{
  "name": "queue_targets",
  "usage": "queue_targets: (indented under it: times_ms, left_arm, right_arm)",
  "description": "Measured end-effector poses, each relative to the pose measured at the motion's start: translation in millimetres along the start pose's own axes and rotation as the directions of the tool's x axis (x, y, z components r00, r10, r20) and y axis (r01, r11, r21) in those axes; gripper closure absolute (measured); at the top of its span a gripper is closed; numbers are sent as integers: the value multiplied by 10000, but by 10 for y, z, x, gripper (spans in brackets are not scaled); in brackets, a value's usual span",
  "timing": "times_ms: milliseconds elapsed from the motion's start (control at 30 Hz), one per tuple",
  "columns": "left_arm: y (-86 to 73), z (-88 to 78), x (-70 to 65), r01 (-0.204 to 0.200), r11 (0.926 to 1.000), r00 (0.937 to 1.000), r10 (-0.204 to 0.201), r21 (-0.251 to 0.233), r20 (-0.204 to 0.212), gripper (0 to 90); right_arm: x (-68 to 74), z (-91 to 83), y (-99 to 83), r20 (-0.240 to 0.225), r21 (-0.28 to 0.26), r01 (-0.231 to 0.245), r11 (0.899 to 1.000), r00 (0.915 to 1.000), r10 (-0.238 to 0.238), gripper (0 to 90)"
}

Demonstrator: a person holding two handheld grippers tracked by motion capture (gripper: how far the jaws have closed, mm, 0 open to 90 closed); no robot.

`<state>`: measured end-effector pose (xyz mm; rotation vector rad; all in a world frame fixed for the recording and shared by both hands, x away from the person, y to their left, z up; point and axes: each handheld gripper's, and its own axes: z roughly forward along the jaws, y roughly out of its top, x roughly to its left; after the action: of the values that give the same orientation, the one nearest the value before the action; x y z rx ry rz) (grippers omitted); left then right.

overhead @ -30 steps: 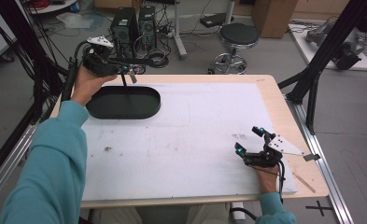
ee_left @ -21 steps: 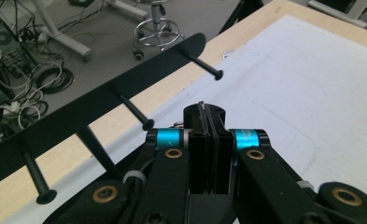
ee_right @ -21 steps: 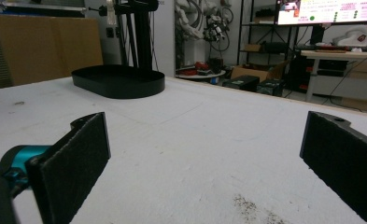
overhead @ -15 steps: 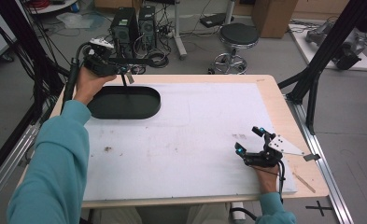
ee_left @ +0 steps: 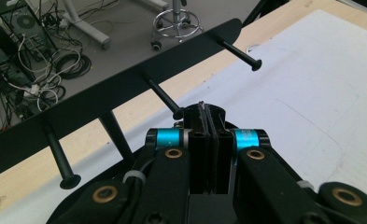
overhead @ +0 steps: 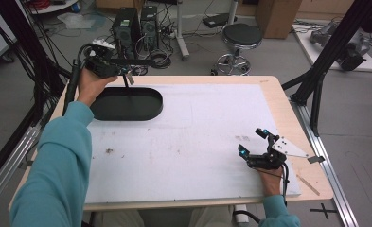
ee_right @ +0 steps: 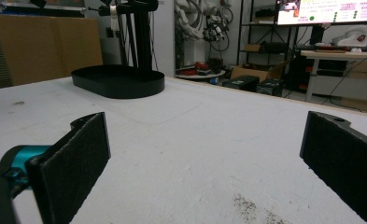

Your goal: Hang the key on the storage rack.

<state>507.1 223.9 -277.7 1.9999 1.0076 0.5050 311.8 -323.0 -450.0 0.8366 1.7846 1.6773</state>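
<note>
At ten o'clock my left gripper [overhead: 109, 66] is clamped on the rack [ee_left: 125, 100], steadying it upright over its tray [overhead: 127, 104]. At four o'clock my right gripper [overhead: 254, 142] rests idle, jaws wide apart.

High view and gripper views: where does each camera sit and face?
High view: above the near edge, looking down on the table; forearms, left gripper, right gripper.
Left gripper view: rides the left gripper, faces the pegged bar; shut jaws.
Right gripper view: low over table, faces the tray; open jaws.
High and right share the tray.
</note>
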Motion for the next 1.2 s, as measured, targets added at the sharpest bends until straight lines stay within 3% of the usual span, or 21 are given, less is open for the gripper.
queue_targets:
  times_ms: [500,1200]
  left_arm:
    - [-7,29,24,110,9999,9995,-110,-26,-301,882]
    - [-14,52,65,216,9996,9993,-222,-206,-313,882]
  right_arm:
    - [2,-1,0,-9,7,-56,10000,10000,56,8]
    - [1,0,0,-24,-5,-60,10000,10000,60,8]
